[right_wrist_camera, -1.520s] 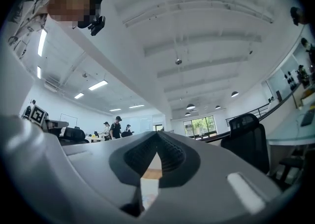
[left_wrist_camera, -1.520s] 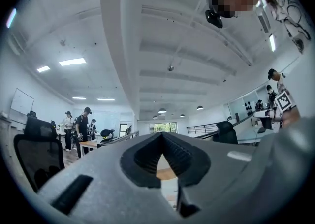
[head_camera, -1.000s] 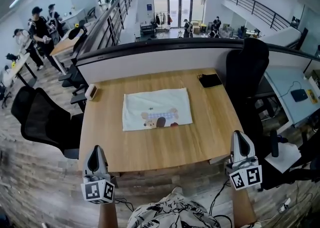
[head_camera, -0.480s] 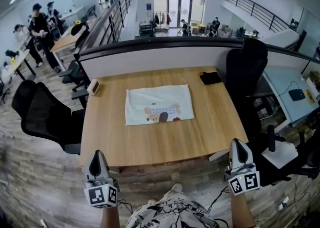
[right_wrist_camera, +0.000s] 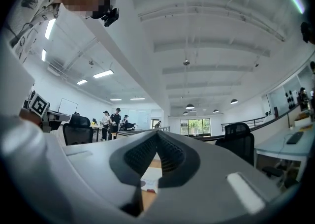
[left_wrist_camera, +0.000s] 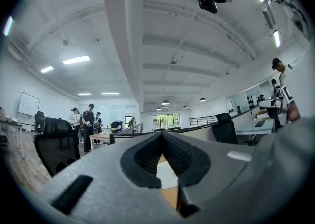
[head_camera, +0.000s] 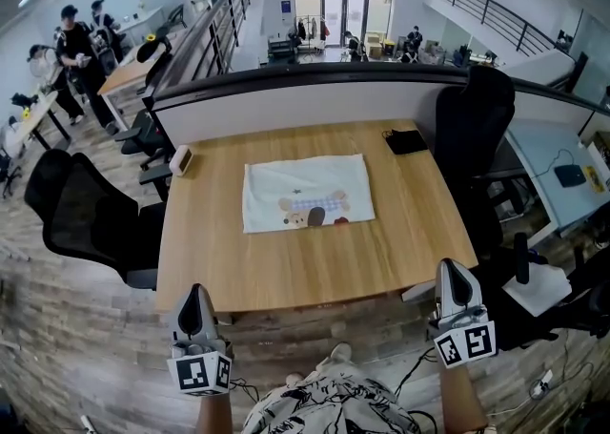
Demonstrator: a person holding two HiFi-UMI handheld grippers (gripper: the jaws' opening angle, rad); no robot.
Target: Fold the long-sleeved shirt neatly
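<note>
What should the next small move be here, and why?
Probably just hold both back: the shirt already lies as a flat, tidy rectangle on the table, and the left gripper and right gripper are shut, empty, short of the table's near edge.

The square light-wood table (head_camera: 286, 270) is viewed steeply from above by the head camera, and level, from near its front edge, by both gripper views.
</note>
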